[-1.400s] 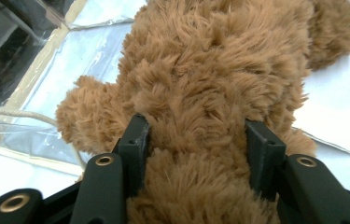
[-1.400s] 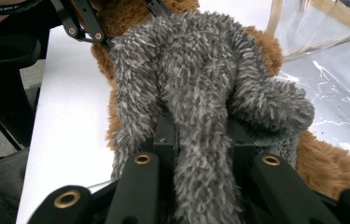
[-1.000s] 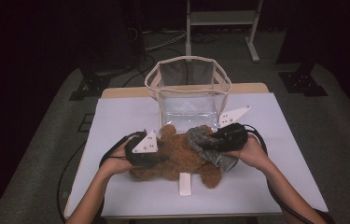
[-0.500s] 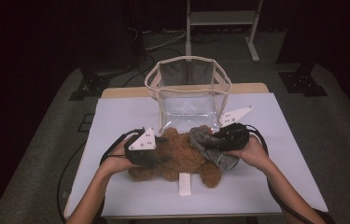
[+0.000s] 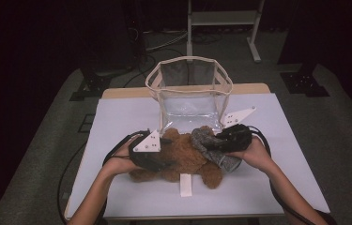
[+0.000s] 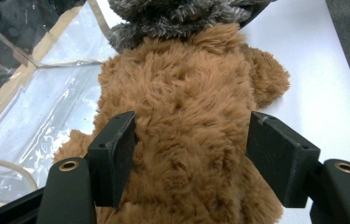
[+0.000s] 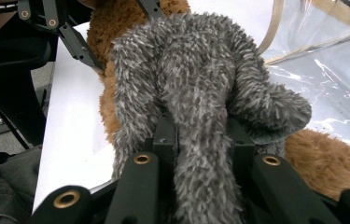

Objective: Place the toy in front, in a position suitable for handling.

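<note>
Nearest the person, a brown teddy bear (image 5: 183, 159) lies flat across the white table (image 5: 267, 187), with a white label (image 5: 185, 185) sticking out from under it toward the table's front edge. It is all plush: light, soft and easily squashed, with long pile that gives under pressure, so nothing about it is fragile or slippery, but it will sag and fold wherever it is not supported.

The left gripper (image 5: 160, 152) sits over the bear's body. In the left gripper view its fingers (image 6: 116, 156) stand on either side of the brown fur, parted, having just been opening; the bear's body is between them, bulging into the gap, but they are not squeezing it. The thick middle of the body, where they now straddle it, looks like the best place to take hold, since a firm pinch there gathers enough stuffing to carry the whole toy.

The right gripper (image 5: 220, 140) is clenched on a grey fuzzy scarf (image 7: 196, 121) draped over the bear. In the right gripper view the fingers (image 7: 165, 140) pinch a fold of it tightly. This piece is thinner and limper than the bear and would likely trail or pull loose if it alone were lifted.

Just beyond the bear stands a clear plastic bag (image 5: 190, 101) with beige trim, mouth open upward, touching or nearly touching the toy.
</note>
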### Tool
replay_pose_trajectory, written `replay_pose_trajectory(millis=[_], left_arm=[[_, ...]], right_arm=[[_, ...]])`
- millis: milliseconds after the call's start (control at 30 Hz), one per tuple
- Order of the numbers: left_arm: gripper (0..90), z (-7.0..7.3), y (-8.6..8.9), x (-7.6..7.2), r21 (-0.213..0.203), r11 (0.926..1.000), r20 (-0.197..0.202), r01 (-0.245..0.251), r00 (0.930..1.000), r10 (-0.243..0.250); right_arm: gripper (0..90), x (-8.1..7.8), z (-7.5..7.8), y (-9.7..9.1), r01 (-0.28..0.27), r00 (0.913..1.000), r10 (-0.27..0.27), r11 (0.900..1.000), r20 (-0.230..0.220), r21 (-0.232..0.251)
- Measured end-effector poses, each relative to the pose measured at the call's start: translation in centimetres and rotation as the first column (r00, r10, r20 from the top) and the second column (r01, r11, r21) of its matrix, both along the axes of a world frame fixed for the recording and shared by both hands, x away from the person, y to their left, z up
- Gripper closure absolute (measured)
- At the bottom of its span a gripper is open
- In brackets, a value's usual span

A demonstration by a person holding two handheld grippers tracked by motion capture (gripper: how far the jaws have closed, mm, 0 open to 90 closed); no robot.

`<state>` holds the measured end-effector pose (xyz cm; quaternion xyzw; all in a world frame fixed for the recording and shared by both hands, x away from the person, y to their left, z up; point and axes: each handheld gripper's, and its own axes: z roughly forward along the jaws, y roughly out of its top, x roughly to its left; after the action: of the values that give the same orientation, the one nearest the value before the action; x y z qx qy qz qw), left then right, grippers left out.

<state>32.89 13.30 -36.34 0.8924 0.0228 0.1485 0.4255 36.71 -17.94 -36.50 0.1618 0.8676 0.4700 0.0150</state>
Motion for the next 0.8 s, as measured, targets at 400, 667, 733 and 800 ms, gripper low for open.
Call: replay_pose_trajectory(millis=[400,667,733,800], left_arm=[[26.8,-0.2,-0.2,0.7,0.019,0.9996,-0.019,-0.020,0.9996,0.020],[23.5,-0.4,-0.4,0.9,0.033,0.9991,-0.032,-0.027,0.9991,0.028],[23.0,-0.4,-0.5,0.9,0.036,0.9990,-0.031,-0.027,0.9991,0.028],[22.4,-0.4,-0.6,1.0,0.045,0.9986,-0.030,-0.026,0.9992,0.028]], right_arm=[[70.9,0.0,-0.1,0.1,-0.006,1.0000,0.006,1.0000,-0.004,0.003],[70.9,0.1,-0.2,0.2,-0.007,0.9999,0.007,1.0000,-0.010,0.005],[70.9,0.1,-0.3,0.2,-0.006,0.9999,0.006,1.0000,-0.010,0.004],[70.9,0.1,-0.3,0.2,-0.006,0.9999,0.007,1.0000,-0.011,0.005]])
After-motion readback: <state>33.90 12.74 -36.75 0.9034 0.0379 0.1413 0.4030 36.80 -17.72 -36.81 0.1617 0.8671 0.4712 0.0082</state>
